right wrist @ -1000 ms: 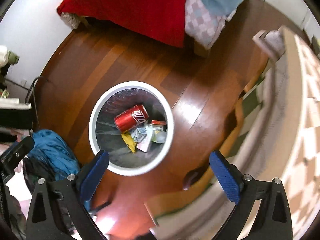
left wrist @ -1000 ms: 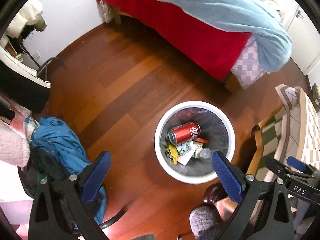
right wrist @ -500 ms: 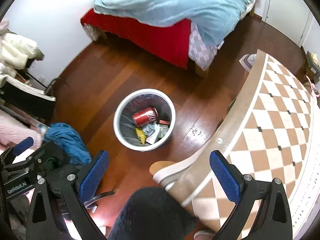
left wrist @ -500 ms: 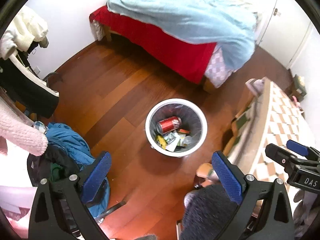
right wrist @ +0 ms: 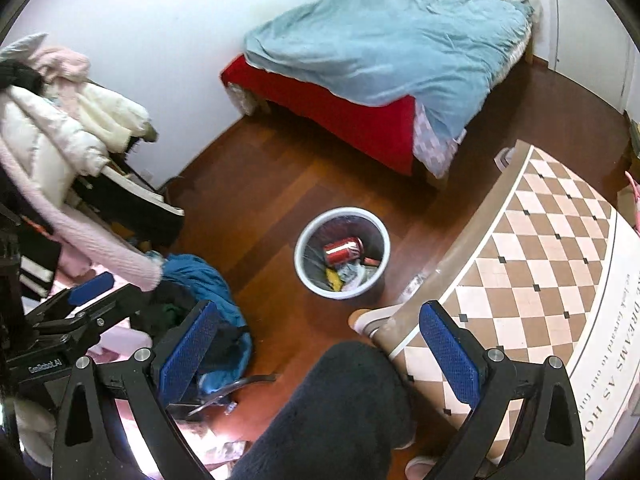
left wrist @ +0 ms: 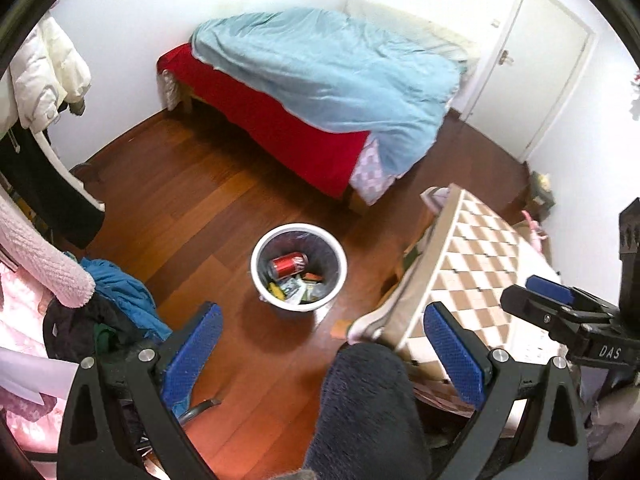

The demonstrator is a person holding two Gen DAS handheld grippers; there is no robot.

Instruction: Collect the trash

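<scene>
A white trash bin (left wrist: 256, 264) stands on the wooden floor, also in the right wrist view (right wrist: 304, 240). Inside lie a red soda can (left wrist: 287, 263) (right wrist: 342, 250) and several wrappers and papers (left wrist: 294, 286). My left gripper (left wrist: 320, 346) is open and empty, high above the floor, well back from the bin. My right gripper (right wrist: 318, 350) is open and empty, also high up. Each gripper shows in the other's view: the right one at the right edge (left wrist: 560, 304), the left one at the left edge (right wrist: 80, 300).
A bed with red sheet and blue duvet (left wrist: 328, 80) stands at the back. A table with checkered cloth (right wrist: 540, 264) is on the right. Clothes on a rack (right wrist: 60, 128) and a blue garment (left wrist: 120, 292) crowd the left. A dark fuzzy leg (right wrist: 340, 412) is below.
Both grippers have risen and pulled back from just above the bin. The bin looks much smaller and the bed, table and door have come into view.
</scene>
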